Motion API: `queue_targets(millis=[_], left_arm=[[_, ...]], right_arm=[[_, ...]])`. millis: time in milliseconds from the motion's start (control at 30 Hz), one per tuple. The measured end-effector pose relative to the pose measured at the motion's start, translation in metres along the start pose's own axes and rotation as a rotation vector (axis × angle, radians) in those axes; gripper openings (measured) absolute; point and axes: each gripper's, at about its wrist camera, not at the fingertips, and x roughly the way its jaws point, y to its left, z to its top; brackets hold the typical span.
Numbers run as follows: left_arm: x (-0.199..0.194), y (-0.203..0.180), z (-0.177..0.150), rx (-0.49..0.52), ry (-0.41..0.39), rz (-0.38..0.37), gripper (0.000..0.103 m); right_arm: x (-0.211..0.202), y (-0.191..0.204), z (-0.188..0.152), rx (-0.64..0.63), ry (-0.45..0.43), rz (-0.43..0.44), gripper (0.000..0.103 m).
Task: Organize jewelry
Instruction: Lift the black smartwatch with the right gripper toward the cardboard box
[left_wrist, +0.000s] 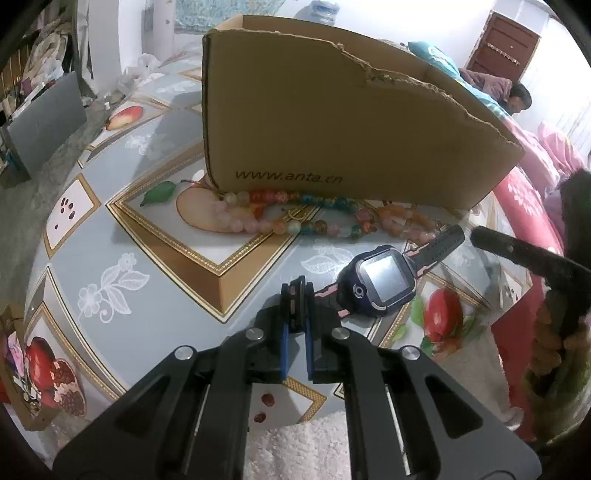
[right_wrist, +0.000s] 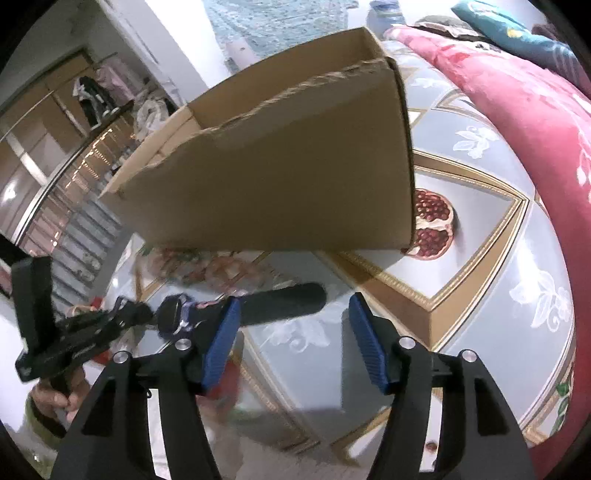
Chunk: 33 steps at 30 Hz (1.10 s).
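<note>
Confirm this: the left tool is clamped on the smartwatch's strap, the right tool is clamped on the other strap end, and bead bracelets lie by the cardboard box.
One error: the right tool is open, its blue pads apart, as the right wrist view shows. The left tool does clamp the strap of the dark blue and pink smartwatch, and the colourful bead bracelets do lie by the brown cardboard box.

Tablecloth (left_wrist: 122, 236) is pale blue-grey with white flower sprigs and gold-framed white panels showing red pomegranates, apples, a green leaf. Box (left_wrist: 332, 122) is plain brown cardboard with dark "www.anta.cn" lettering. Beads (left_wrist: 295, 212) come in pink, peach, orange, teal and green. Watch (left_wrist: 380, 282) is navy with pink trim and a black strap. Gripper pads (right_wrist: 221, 343) are bright blue on black.
</note>
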Motion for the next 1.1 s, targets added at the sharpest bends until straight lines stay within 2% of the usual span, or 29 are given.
queue_targets(millis=[300,533,667,867,1100], left_arm=[[0.007,-0.007,0.009,-0.007,-0.004,-0.002,0.006],[0.007,-0.008,0.009,-0.003,-0.004,-0.001,0.006],[0.007,-0.009,0.01,0.0,-0.005,0.003,0.006],[0.007,-0.009,0.01,0.001,-0.008,0.009,0.006],[0.007,-0.01,0.007,0.001,-0.02,0.017,0.007]], right_arm=[[0.01,0.001,0.003,0.043,0.023,0.109,0.061],[0.006,-0.007,0.001,0.133,0.021,0.26,0.061],[0.005,0.004,0.0,0.118,0.023,0.28,0.061],[0.01,0.026,-0.005,0.065,0.044,0.274,0.047],[0.01,0.028,-0.019,0.061,0.074,0.245,0.023]])
